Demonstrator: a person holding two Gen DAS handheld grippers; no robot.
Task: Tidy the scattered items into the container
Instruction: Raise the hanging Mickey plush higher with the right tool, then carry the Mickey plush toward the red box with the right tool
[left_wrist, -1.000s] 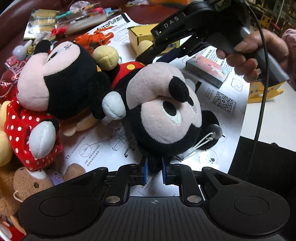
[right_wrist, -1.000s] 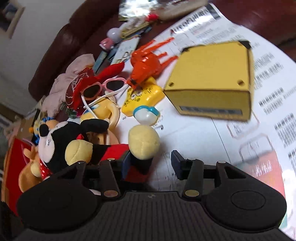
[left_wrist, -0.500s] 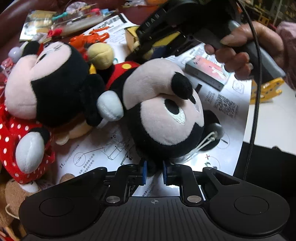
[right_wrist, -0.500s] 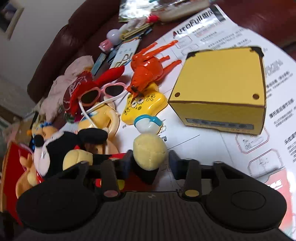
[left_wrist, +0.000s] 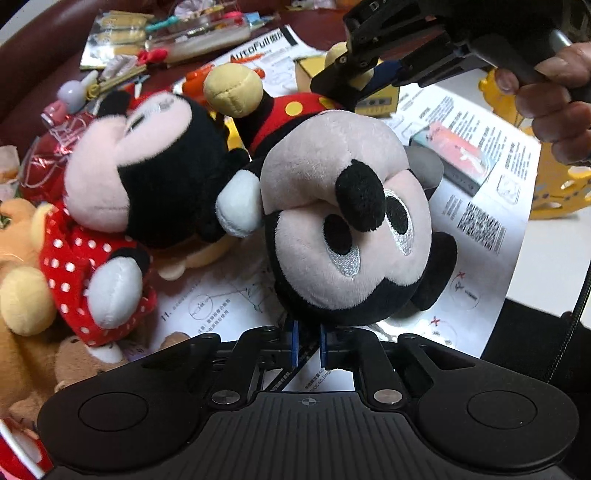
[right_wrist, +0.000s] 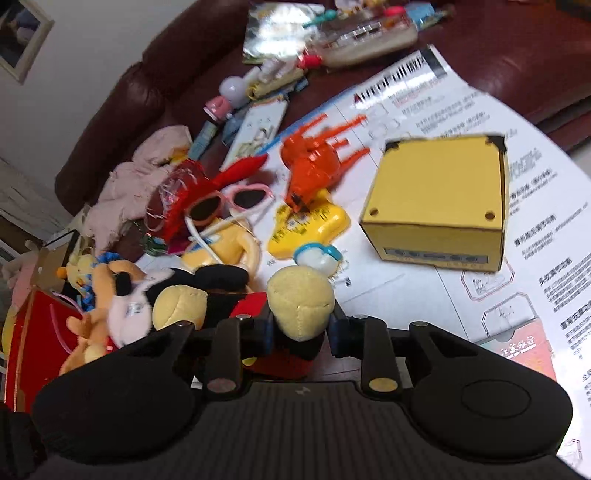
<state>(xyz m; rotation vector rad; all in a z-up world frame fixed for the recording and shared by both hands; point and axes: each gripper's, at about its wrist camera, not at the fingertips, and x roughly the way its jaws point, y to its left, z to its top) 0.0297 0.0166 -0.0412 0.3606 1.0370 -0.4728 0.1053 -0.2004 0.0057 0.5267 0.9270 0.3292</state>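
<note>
Gripping one plush toy at opposite ends, both tools share a single load. The black-headed, pink-faced mouse plush in red shorts (left_wrist: 343, 221) hangs head-down toward the left gripper (left_wrist: 307, 345), whose blue pads are pinched almost shut on a fold of black fabric at the crown of the head. The right gripper (right_wrist: 300, 332) has just been closing, with the plush's yellow stuffed foot (right_wrist: 299, 301) between its pads, and now clamps it partway closed. The toy's long axis therefore runs from the left tool, at the head, up and away to the right tool, at the foot, with the body lifted off the white printed instruction sheet (left_wrist: 491, 206). A second mouse plush in a red polka-dot dress (left_wrist: 110, 206) lies just beside it. No container can be identified with certainty; a red box edge (right_wrist: 26, 354) shows at left.
</note>
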